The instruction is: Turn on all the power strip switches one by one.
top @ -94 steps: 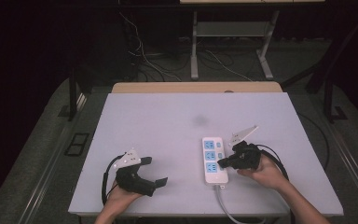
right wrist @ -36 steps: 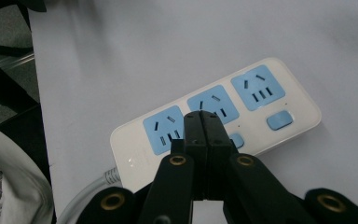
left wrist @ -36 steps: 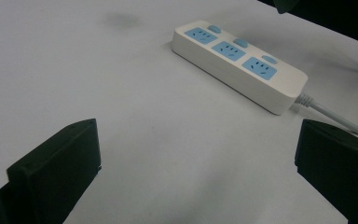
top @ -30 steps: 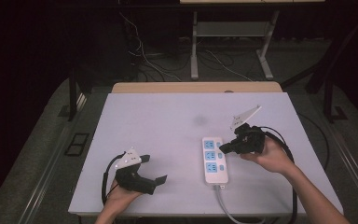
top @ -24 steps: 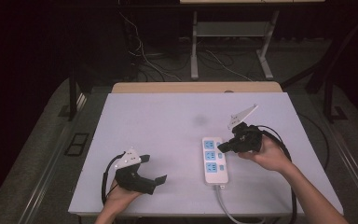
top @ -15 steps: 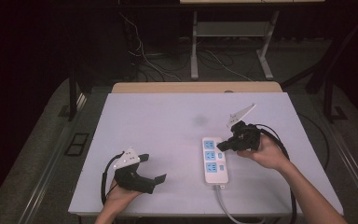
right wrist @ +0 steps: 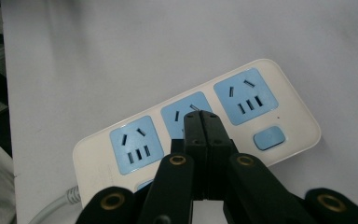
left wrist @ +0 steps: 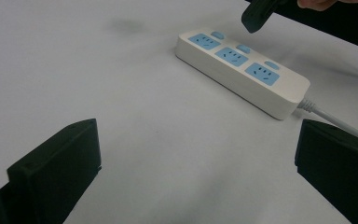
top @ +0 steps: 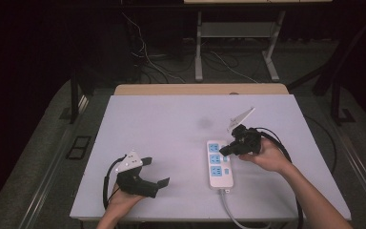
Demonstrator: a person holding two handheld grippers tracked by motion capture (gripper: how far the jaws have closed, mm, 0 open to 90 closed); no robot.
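A white power strip (top: 219, 168) with three blue sockets and small blue switches lies on the white table (top: 171, 119), right of centre. My right gripper (top: 223, 151) is shut with nothing between its jaws. Its tips hang just over the strip's right side. In the right gripper view the closed tips (right wrist: 200, 116) sit over the middle socket of the power strip (right wrist: 247, 98). The left gripper view shows the right gripper (left wrist: 256, 16) a little above the power strip (left wrist: 242, 74). My left gripper (top: 156, 171) rests open and empty at the front left, its jaws wide apart (left wrist: 196, 154).
The strip's grey cord (top: 233, 214) runs off the table's front edge. Black cables trail from both grippers. Beyond the far edge stand a desk frame (top: 238, 47) and loose cables on the floor (top: 152, 57).
My right gripper has come down and slightly left toward the power strip, jaws still shut. The left gripper and the strip have not moved.
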